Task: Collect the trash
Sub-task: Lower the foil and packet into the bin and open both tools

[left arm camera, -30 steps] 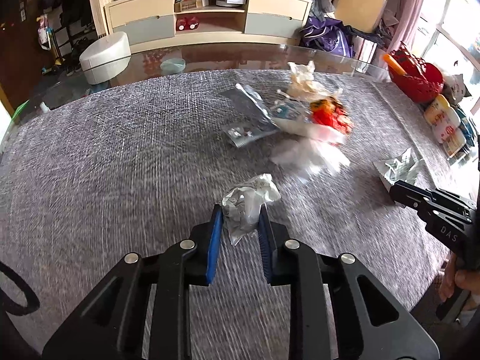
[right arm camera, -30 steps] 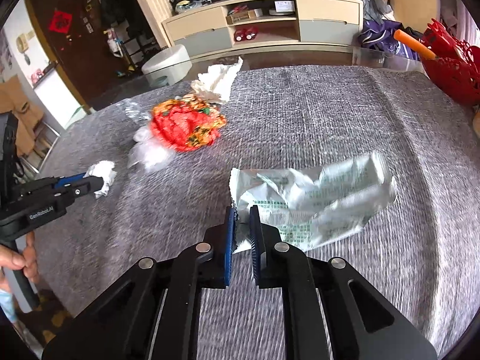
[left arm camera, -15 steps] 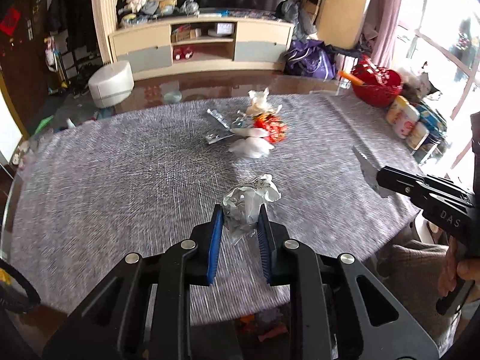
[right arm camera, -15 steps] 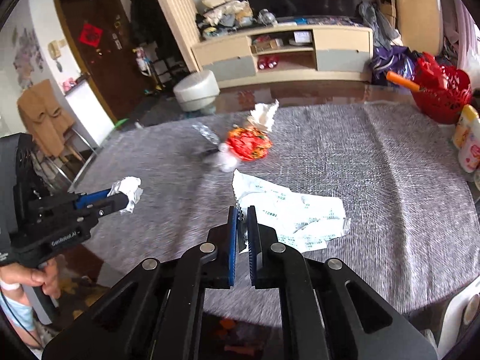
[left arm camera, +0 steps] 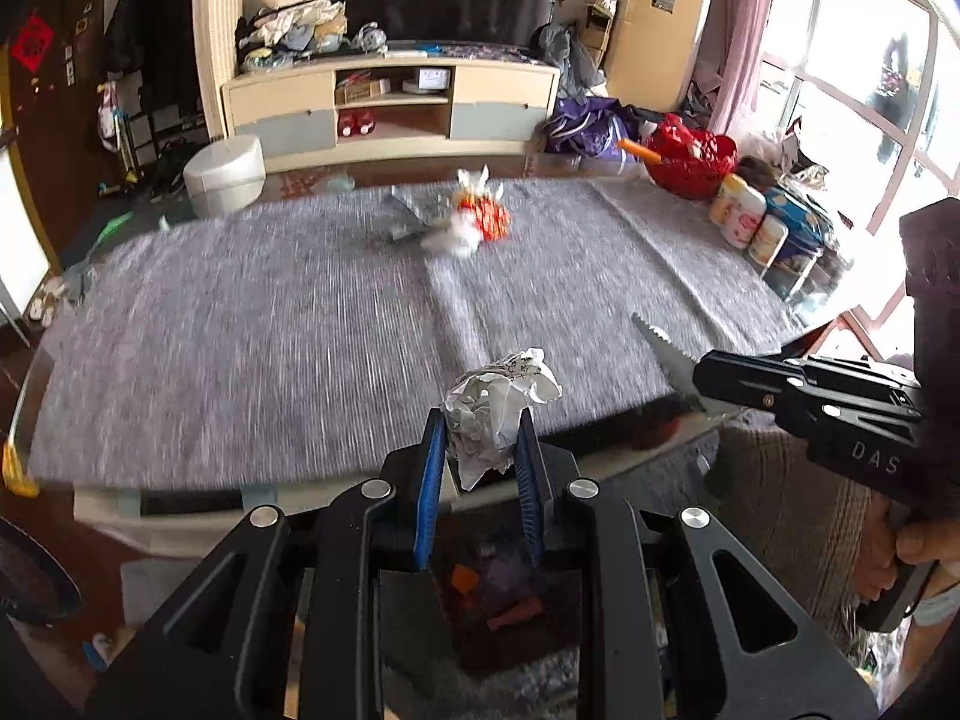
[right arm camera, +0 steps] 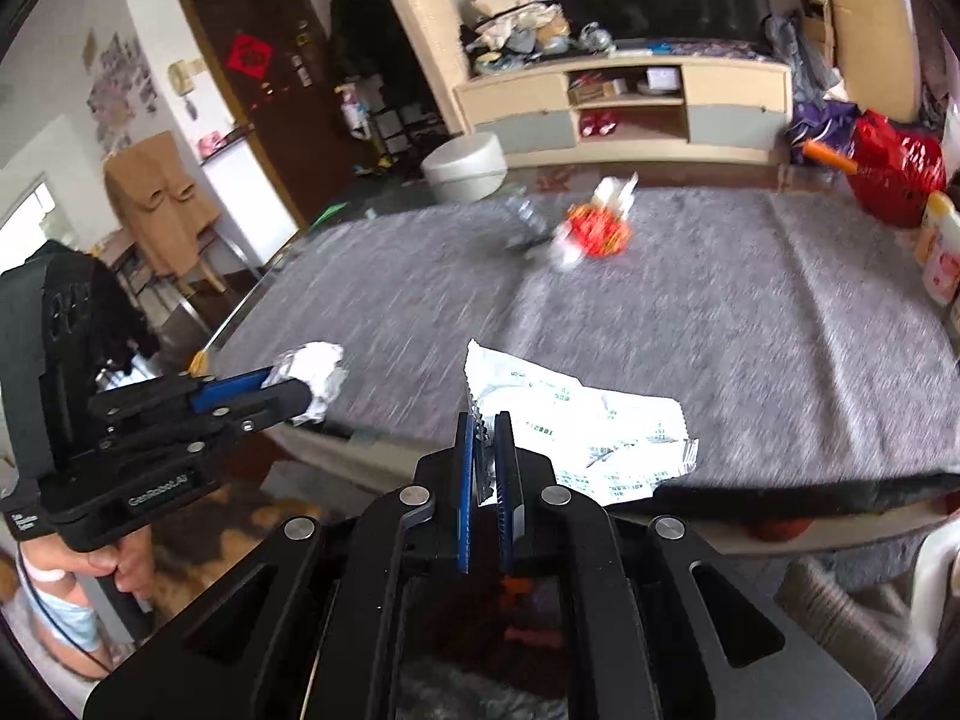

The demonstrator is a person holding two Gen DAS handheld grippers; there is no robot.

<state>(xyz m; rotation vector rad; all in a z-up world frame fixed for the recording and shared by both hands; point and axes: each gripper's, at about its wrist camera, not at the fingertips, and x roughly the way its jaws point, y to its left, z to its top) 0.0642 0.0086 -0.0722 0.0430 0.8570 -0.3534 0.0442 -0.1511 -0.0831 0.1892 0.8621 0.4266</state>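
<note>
- Two grippers show in the left wrist view: the left gripper [left arm camera: 477, 450], jaws narrowly parted, clamps one crumpled paper ball [left arm camera: 498, 405] past the table's [left arm camera: 240, 348] near edge; one trash pile [left arm camera: 468, 222] lies far.
- One flat white wrapper [right arm camera: 576, 432] hangs from the right gripper [right arm camera: 486, 456] in the right wrist view, jaws nearly closed on its corner; that thin pinch could slip.

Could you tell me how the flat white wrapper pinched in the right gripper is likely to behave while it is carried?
The wrapper probably flops: it hangs creased from one corner in the right gripper. It looks thin and light, so it may flutter. The toothed edge gives little to hold, so it could slip.
</note>
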